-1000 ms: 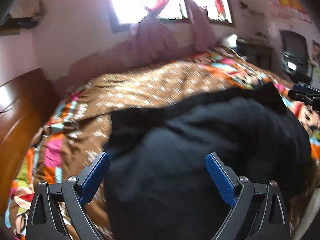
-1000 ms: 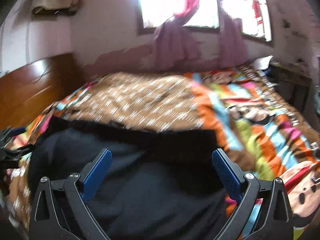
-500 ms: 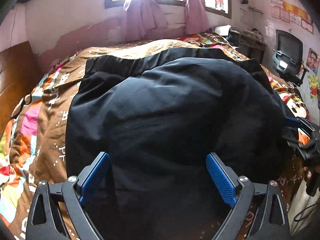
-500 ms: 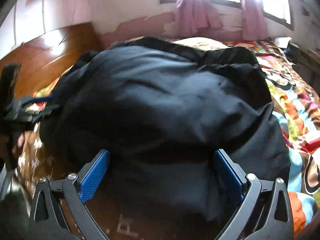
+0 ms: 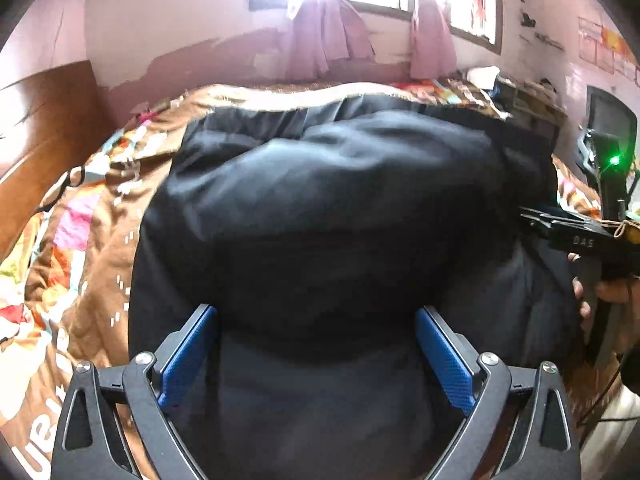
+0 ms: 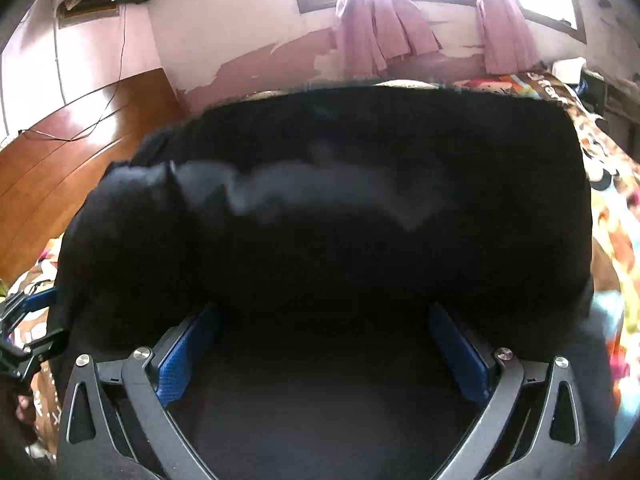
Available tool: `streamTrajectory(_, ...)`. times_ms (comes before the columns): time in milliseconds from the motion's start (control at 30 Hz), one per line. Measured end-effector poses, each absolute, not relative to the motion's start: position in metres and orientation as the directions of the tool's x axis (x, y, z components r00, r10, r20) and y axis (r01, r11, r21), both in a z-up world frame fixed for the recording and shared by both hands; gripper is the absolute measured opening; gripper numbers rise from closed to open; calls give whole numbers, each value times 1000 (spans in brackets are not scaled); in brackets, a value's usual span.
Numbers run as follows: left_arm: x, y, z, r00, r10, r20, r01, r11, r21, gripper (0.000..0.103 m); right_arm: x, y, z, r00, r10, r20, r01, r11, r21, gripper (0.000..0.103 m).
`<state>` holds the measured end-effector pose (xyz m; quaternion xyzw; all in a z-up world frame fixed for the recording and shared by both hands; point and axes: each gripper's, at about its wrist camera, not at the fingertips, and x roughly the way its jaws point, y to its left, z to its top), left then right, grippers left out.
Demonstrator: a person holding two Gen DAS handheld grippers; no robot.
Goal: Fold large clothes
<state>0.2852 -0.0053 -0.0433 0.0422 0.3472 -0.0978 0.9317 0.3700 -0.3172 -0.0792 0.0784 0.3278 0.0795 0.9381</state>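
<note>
**Garment folded once, more folds likely left**

Garment (image 5: 320, 208) lay on the bed (image 5: 92, 216), dark, black or navy, bulky, taking up most of both views. A puffed upper layer sat over a flatter lower layer, so my read: at least one fold was in. Top layer bulged with trapped air, not pressed flat. Far edge ran roughly straight across near the window side. Bundle looked still wide, so I'd judge another fold plus flattening remained.

Left gripper (image 5: 316, 356): jaws spread wide, low over the near edge of the cloth, nothing pinched between the blue pads (image 5: 188, 360). Right gripper (image 6: 324, 352): same, jaws wide apart, cloth under and between them but not clamped. Right view was dark and blurred, so whether its pads (image 6: 176, 364) touched the fabric I couldn't tell.

Each gripper showed at the edge of the other's view, at opposite sides of the garment. A hand (image 5: 608, 292) held the right one.

Fabric looked soft, thick, maybe padded; faint sheen on top in the left view. Bed cover was patterned brown and multicolour, wrinkled on the left side. Headboard (image 6: 80, 152) to the left, curtains (image 5: 332, 40) at the far wall.
</note>
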Motion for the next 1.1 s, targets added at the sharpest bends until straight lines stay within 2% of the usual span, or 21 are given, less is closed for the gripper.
streamTrajectory(233, 334, -13, -26, 792, -110, -601, 157, 987, 26, 101, 411, -341, -76, 734, 157, -661, -42, 982, 186, 102)
streamTrajectory(367, 379, -15, -36, 709, -118, -695, 156, 988, -8, 103, 443, -347, -86, 663, 220, -715, -55, 968, 246, 102)
streamTrajectory(467, 397, -16, -41, 694, -133, -707, 164, 986, -24, 103, 452, -347, -92, 641, 221, -735, -65, 970, 234, 102)
streamTrajectory(733, 407, -1, -62, 672, -239, -701, 186, 971, -153, 103, 451, -341, -106, 652, 259, -713, -86, 959, 270, 103)
streamTrajectory(1100, 407, 1, -73, 696, -290, -657, 204, 957, -207, 103, 453, -343, -112, 673, 278, -685, -91, 951, 297, 103)
